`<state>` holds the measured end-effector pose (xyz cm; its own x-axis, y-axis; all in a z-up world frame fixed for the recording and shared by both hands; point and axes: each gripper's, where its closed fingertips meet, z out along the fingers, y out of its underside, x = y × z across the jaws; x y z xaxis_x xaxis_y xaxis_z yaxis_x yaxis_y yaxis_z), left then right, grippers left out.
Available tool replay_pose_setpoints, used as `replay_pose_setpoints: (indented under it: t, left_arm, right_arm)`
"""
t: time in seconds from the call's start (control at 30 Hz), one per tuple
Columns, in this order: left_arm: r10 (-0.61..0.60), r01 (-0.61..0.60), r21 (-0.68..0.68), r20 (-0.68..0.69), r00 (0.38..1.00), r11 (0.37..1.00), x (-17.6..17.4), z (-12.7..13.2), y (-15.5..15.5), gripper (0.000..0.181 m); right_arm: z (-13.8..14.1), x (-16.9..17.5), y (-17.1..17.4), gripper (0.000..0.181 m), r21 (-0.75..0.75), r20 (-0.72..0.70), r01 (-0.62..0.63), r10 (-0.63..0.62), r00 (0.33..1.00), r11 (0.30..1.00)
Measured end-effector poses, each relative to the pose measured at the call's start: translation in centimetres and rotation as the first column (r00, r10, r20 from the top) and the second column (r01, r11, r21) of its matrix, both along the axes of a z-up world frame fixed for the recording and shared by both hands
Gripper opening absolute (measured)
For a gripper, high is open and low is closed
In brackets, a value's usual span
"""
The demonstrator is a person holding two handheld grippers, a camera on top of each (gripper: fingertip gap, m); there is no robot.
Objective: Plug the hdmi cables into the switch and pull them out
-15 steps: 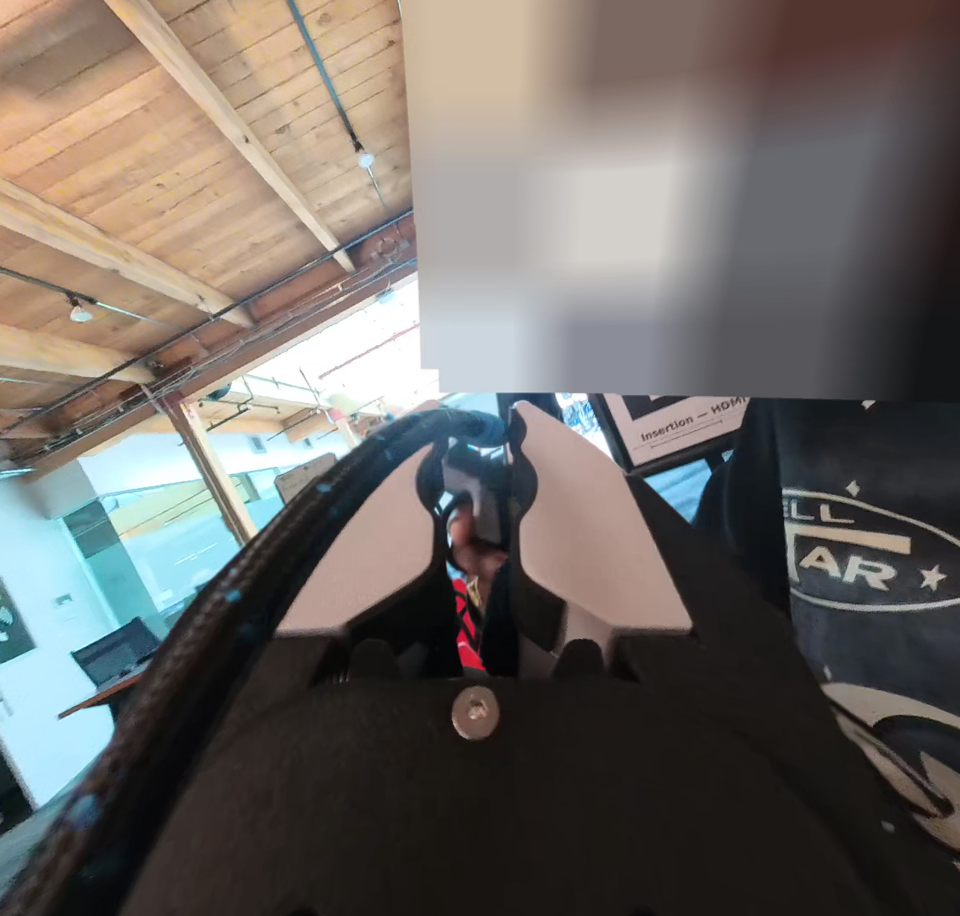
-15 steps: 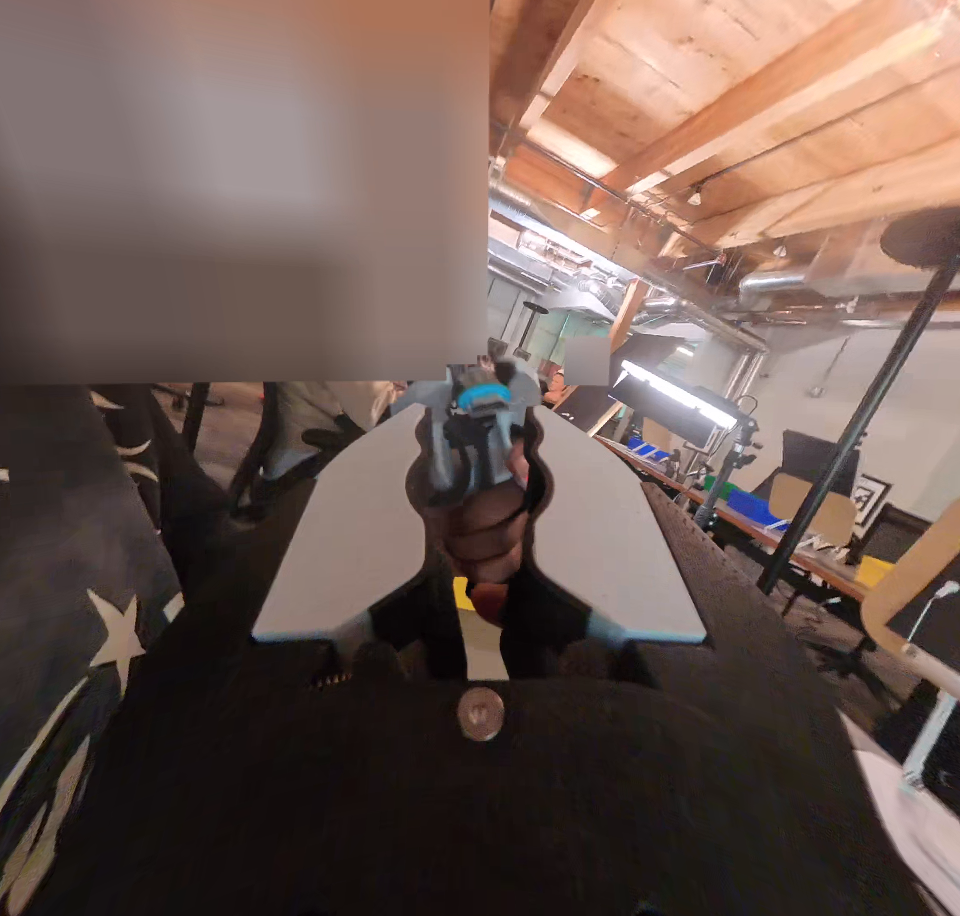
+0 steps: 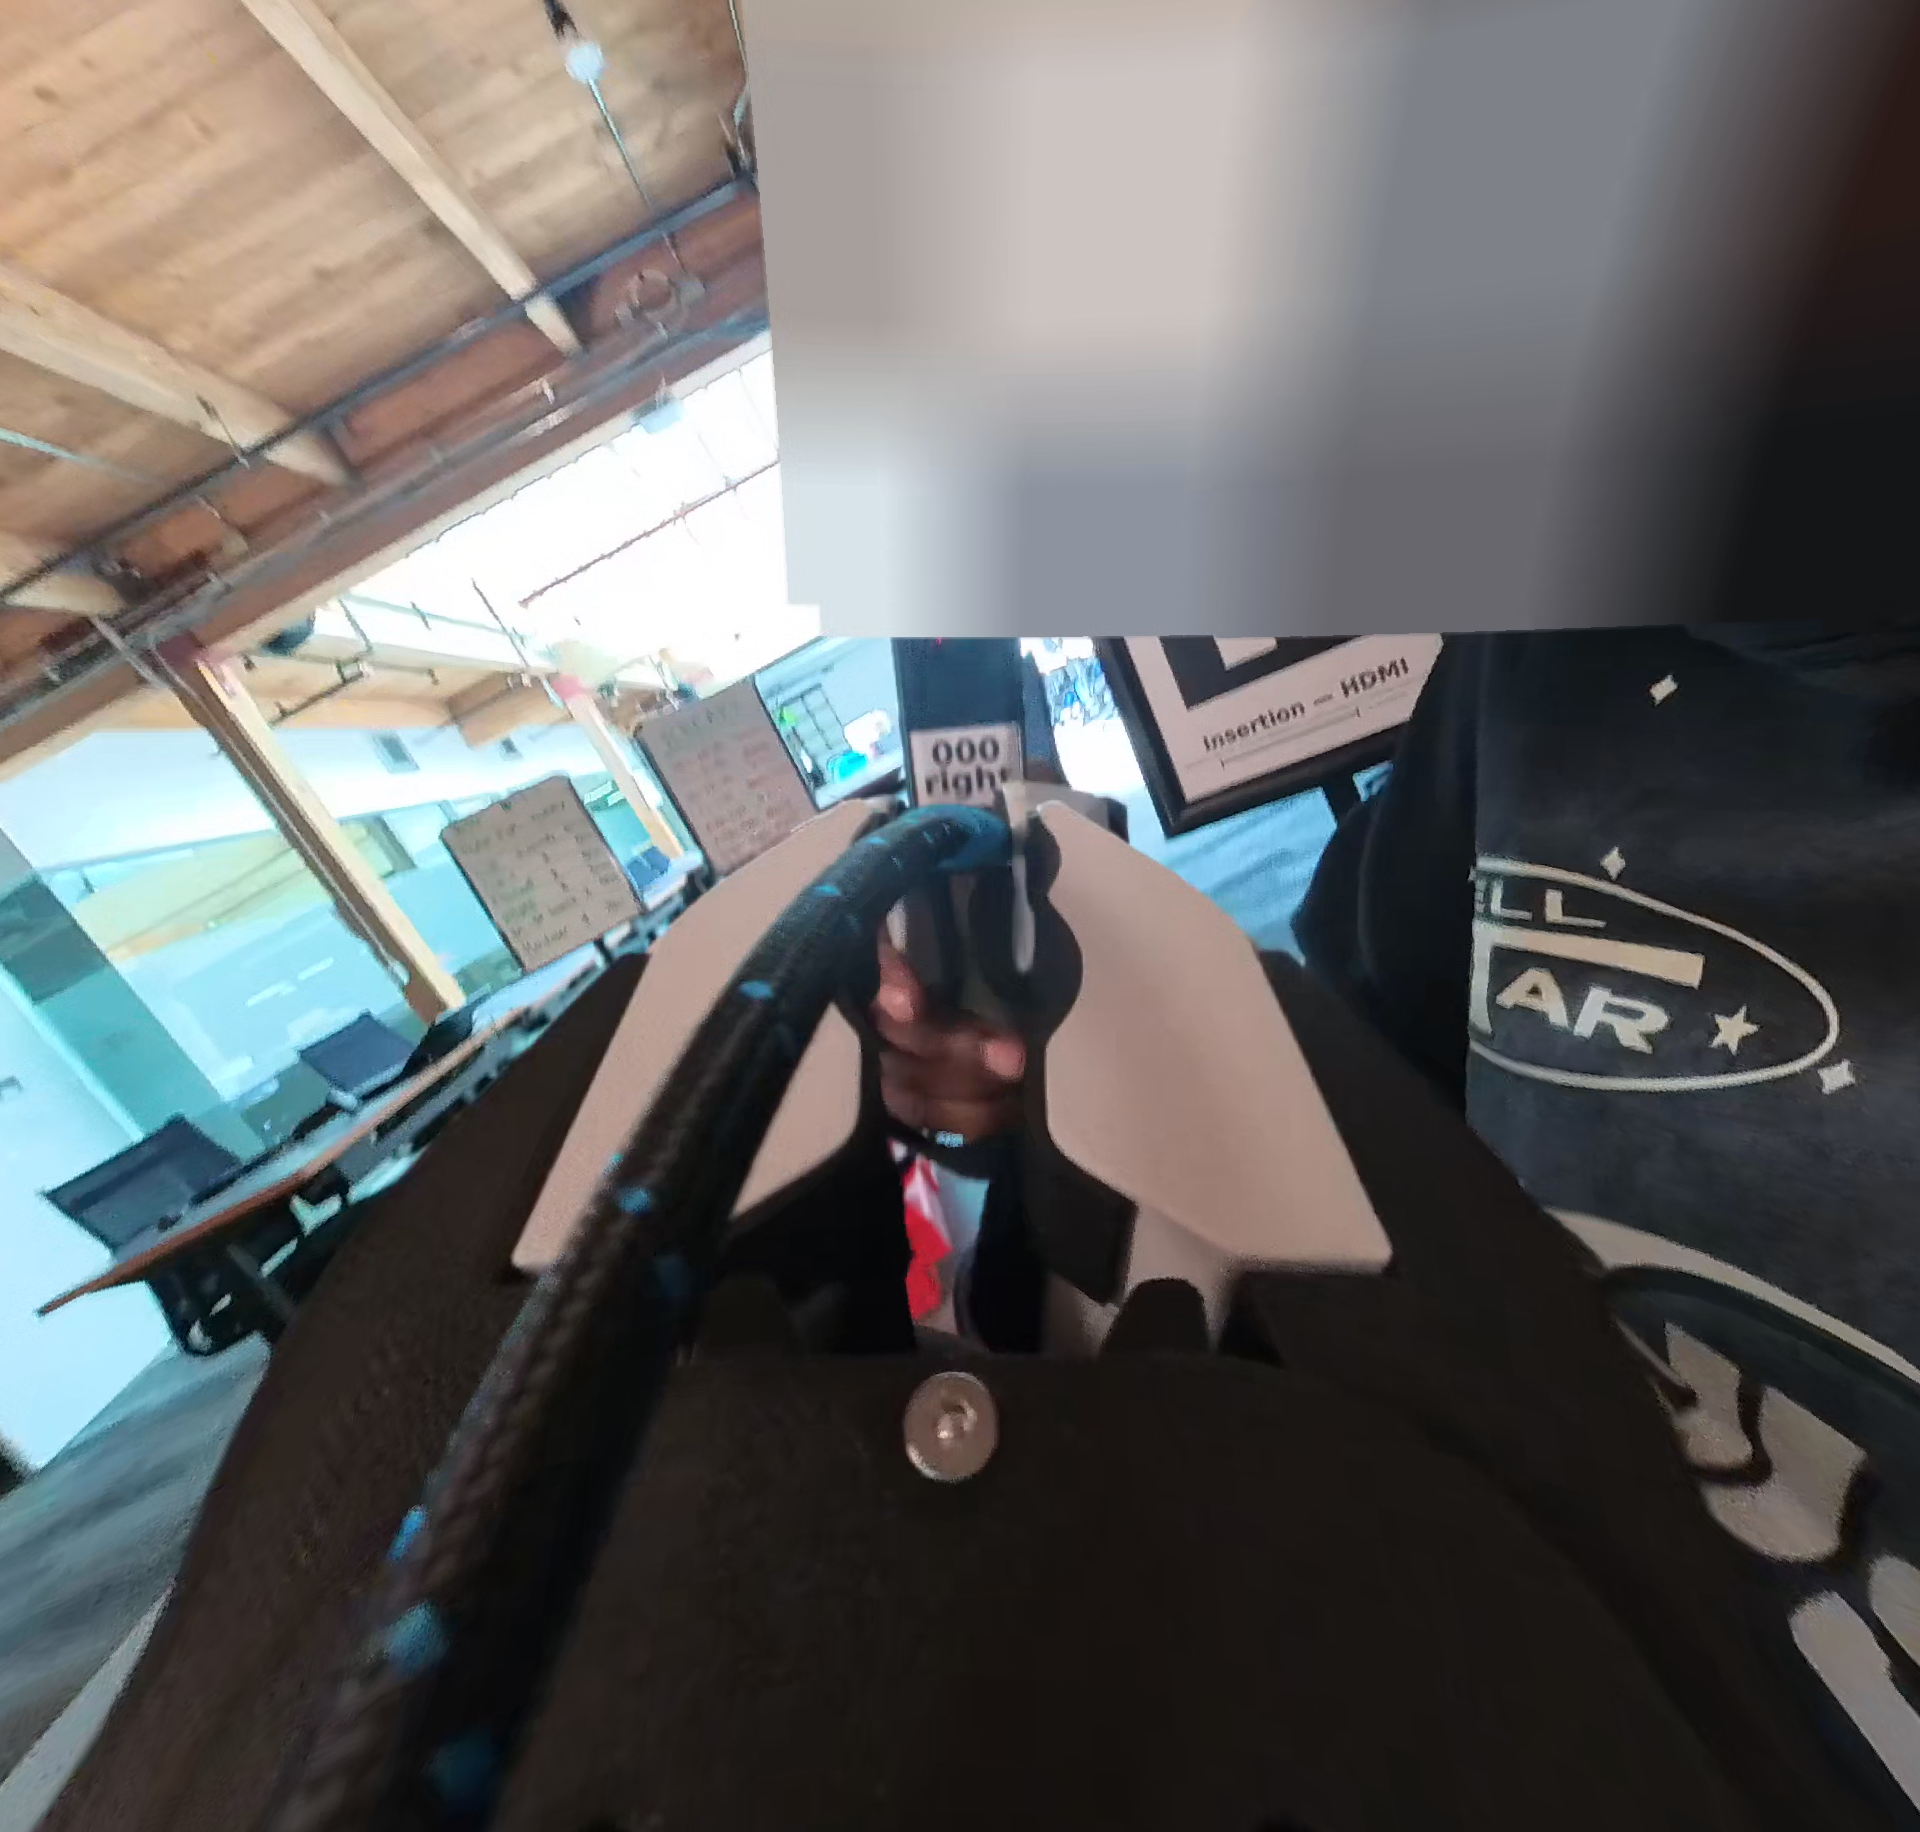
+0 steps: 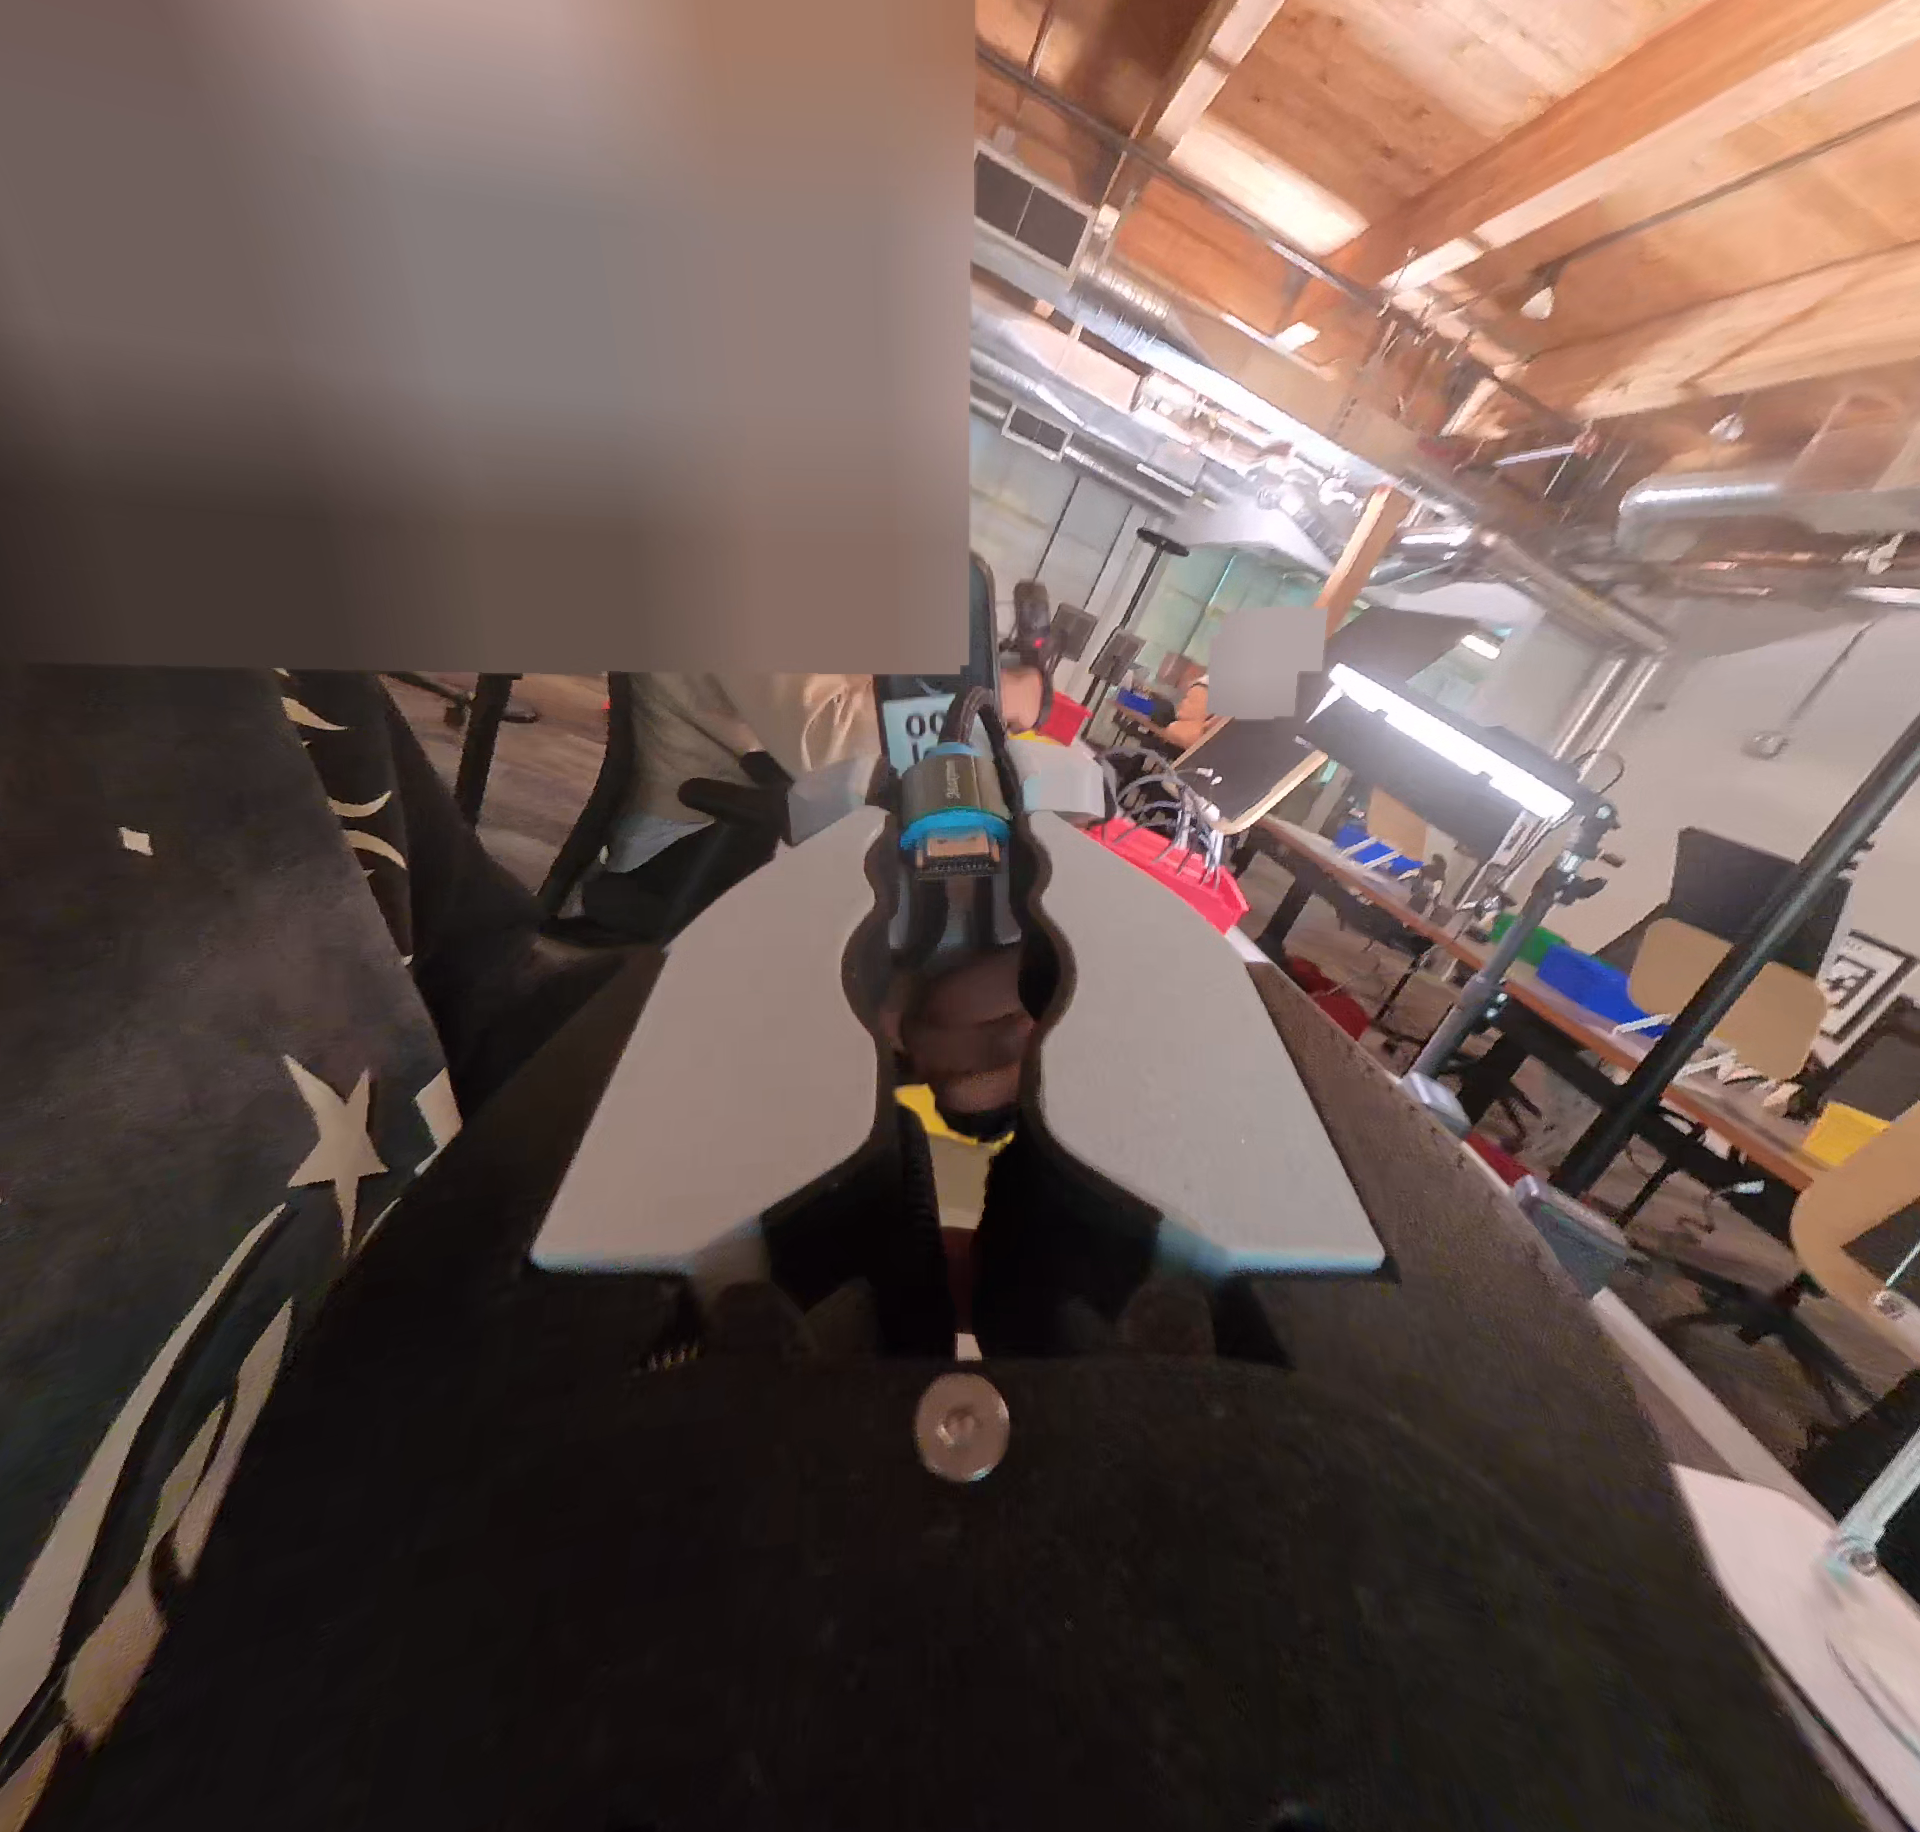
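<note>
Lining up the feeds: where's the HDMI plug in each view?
Left wrist view: plug between the fingertips, above centre, cable trailing lower left.
Right wrist view: plug at the fingertips, above centre, facing camera.
Shared landmark: dark printed shirt, right side in left view, left side in right view.

timber ceiling, desks (bins atop)

Lettering present, not transcribed: framed white sign; small white label on a black upright body; two handwritten boards; oval emblem on dark shirt; fine print on hdmi cable plug.
</note>
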<state>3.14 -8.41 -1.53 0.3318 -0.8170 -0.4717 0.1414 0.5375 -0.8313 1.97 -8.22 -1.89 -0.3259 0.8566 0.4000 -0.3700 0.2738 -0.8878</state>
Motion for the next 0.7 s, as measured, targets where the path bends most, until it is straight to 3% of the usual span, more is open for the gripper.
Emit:
replay_pose_setpoints:
  t: [0.2,0.43,0.7]
  left_arm:
    - [0.062,-0.072,-0.091,-0.106,0.992,0.993,-0.5,-0.9,1.0,0.021]
    - [0.09,-0.105,-0.125,-0.114,0.989,0.987,-0.4,-1.2,1.6,0.029]
    - [0.064,-0.075,-0.171,-0.073,0.995,0.982,-0.1,-0.9,1.8,0.021]
  right_arm:
    - [-1.0,-0.5,0.8,0.021,-0.006,0.105,0.006,-0.005,0.994,1.0]
    - [-1.1,-0.4,1.4,0.021,-0.008,0.143,0.029,-0.028,0.989,1.0]
    - [-0.8,-0.2,1.5,0.021,0.002,0.152,0.054,-0.054,0.987,0.999]
